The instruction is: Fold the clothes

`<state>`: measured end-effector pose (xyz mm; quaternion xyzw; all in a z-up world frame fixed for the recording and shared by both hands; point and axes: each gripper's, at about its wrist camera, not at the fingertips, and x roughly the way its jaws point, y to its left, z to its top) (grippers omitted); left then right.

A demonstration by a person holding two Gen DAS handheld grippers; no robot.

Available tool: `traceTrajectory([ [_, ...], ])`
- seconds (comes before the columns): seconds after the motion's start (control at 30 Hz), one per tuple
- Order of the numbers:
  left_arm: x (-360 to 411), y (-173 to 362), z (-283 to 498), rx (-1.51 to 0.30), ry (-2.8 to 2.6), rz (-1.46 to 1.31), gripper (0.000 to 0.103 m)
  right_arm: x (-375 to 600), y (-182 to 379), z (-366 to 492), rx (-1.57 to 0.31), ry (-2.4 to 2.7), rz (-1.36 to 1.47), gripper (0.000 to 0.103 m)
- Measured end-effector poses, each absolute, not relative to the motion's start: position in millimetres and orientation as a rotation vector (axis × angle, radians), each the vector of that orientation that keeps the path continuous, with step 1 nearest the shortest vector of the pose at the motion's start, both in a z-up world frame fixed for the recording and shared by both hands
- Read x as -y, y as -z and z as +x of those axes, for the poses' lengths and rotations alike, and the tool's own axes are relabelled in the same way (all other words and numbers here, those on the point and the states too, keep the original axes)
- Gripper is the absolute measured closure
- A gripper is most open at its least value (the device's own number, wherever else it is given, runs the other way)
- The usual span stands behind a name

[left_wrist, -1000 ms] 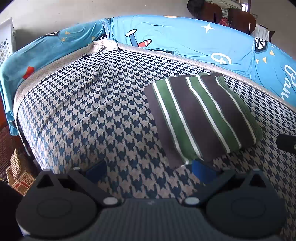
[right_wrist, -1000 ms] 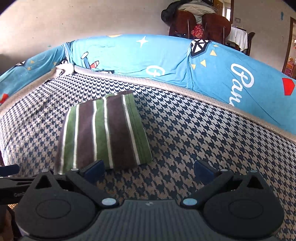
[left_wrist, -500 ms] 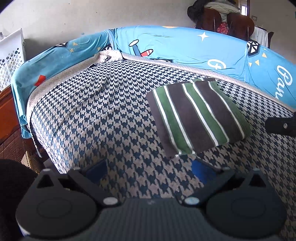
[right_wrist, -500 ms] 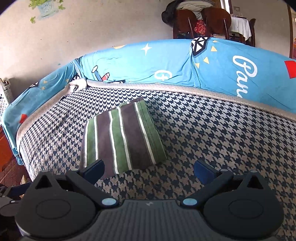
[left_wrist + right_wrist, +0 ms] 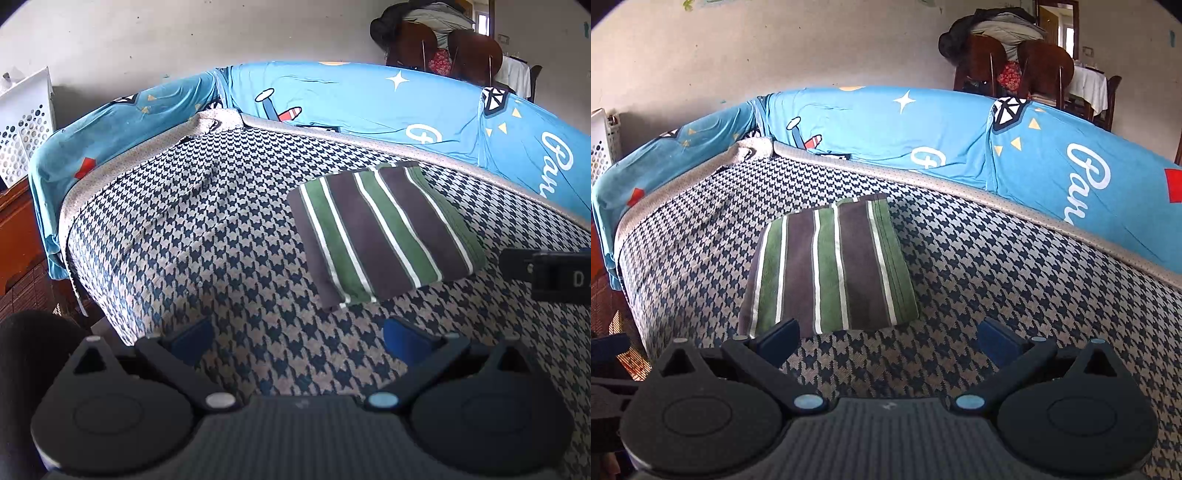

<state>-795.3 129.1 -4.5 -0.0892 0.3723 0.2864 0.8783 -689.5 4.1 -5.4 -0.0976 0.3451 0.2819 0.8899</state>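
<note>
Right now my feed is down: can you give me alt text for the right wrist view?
A folded green, brown and white striped cloth lies flat on a houndstooth bed cover, just ahead of the open, empty right gripper. A blue cartoon-print sheet borders the far edge of the bed.

One folded striped garment (image 5: 384,236) (image 5: 831,269) is seen on one houndstooth cover (image 5: 207,236). Two grippers are counted, left (image 5: 297,338) and right (image 5: 888,338). Two wooden chairs (image 5: 1015,66) and one white basket (image 5: 26,125) are visible.
</note>
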Motion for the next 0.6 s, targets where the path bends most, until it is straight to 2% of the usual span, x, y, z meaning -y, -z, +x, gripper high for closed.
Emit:
traceTrajectory([
  [0.6, -128, 2, -798, -0.776, -0.594, -0.208, 0.0, -10, 7, -695, -0.691, -0.603, -0.26, 0.0],
])
